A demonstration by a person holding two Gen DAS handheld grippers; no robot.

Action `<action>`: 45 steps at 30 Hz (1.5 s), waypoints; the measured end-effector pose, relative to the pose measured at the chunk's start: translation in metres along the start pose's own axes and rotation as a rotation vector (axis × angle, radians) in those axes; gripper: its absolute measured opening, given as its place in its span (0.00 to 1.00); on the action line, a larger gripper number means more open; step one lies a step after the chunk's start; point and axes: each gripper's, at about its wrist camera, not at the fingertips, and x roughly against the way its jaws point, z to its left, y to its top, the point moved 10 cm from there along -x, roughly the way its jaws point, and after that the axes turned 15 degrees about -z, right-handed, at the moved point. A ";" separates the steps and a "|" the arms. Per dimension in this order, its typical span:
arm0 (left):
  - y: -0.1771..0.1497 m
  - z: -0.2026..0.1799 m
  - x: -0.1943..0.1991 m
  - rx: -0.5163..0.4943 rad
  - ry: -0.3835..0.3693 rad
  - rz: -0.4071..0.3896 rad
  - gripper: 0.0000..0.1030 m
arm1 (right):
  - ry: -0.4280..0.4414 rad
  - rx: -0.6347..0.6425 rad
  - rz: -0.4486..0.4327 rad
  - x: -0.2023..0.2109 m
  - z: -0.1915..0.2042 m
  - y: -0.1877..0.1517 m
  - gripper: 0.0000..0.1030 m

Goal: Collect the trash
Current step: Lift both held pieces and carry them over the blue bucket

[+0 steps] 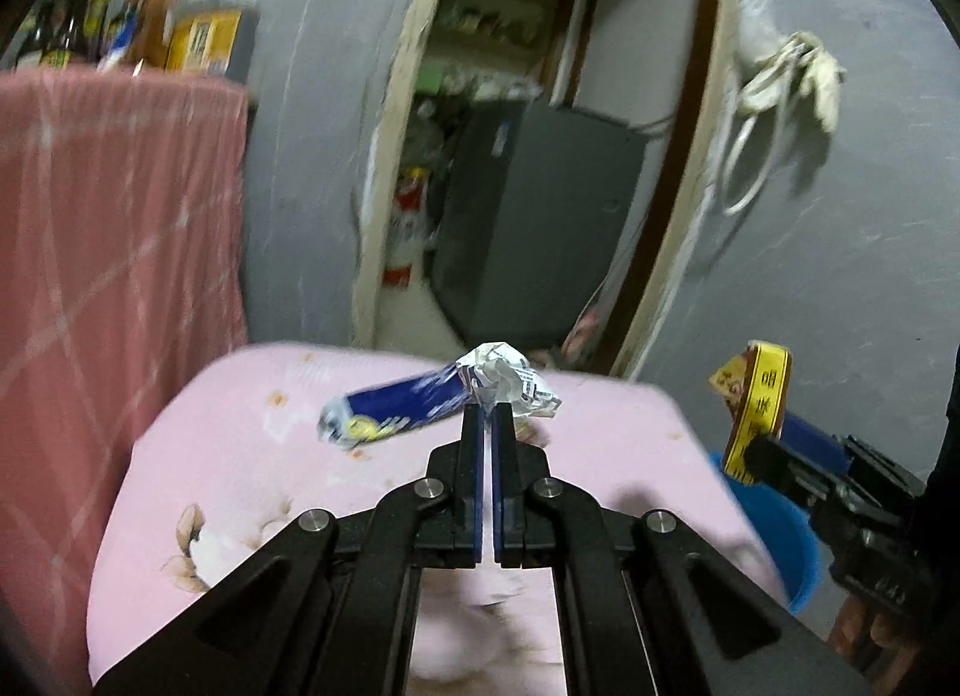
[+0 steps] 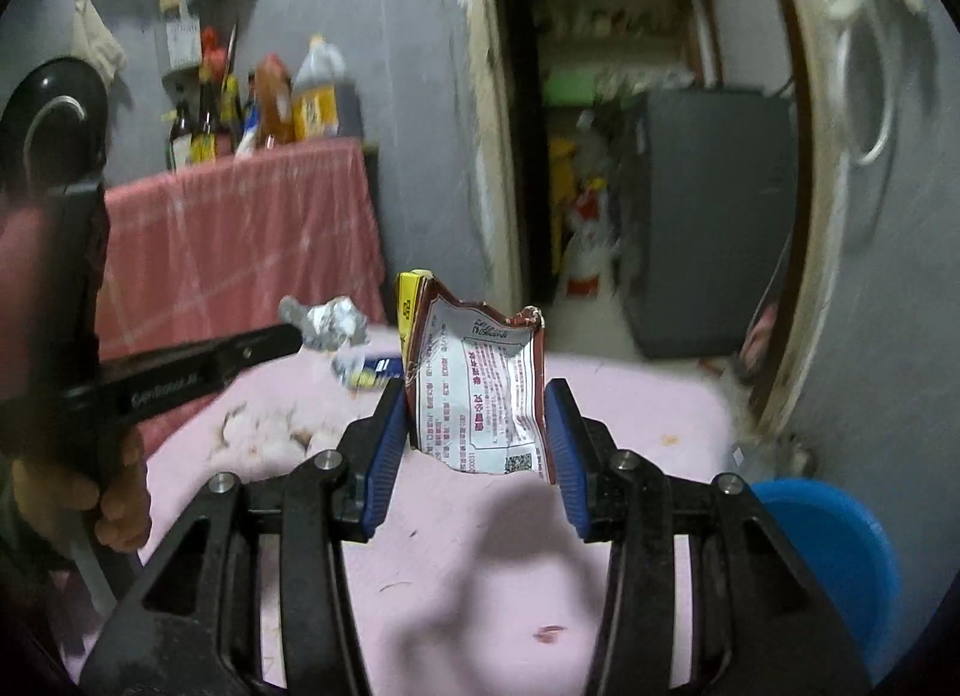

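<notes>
While our left gripper (image 1: 487,405) pinches the crumpled paper (image 1: 507,378) and our right gripper (image 2: 477,426) clamps the torn wrapper (image 2: 480,384), the blue bin (image 2: 840,552) lies at four o'clock, nearer the right.

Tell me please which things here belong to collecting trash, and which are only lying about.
Belong to the job:
- crumpled paper ball, pinched in the left tool
- torn snack packet, between the right tool's pads
- blue wrapper on the pink cloth
- blue bin, probably for the trash

Only lying about:
- bottles on the red cloth
- gloves on the wall
- grey cabinet
</notes>
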 end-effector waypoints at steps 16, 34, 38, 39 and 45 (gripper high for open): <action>0.045 -0.133 0.028 -0.059 -0.219 -0.211 0.01 | -0.244 0.097 -0.227 0.101 -0.077 0.059 0.44; -0.019 -0.239 -0.016 -0.102 -0.360 -0.047 0.01 | -0.422 0.006 -0.168 0.148 -0.176 0.005 0.44; -0.043 -0.248 -0.030 -0.100 -0.361 0.033 0.01 | -0.433 -0.023 -0.133 0.144 -0.186 -0.012 0.44; -0.049 -0.249 -0.032 -0.100 -0.362 0.052 0.01 | -0.435 -0.028 -0.125 0.143 -0.188 -0.015 0.44; -0.086 -0.253 -0.056 -0.090 -0.353 0.185 0.01 | -0.447 -0.086 -0.048 0.133 -0.202 -0.043 0.45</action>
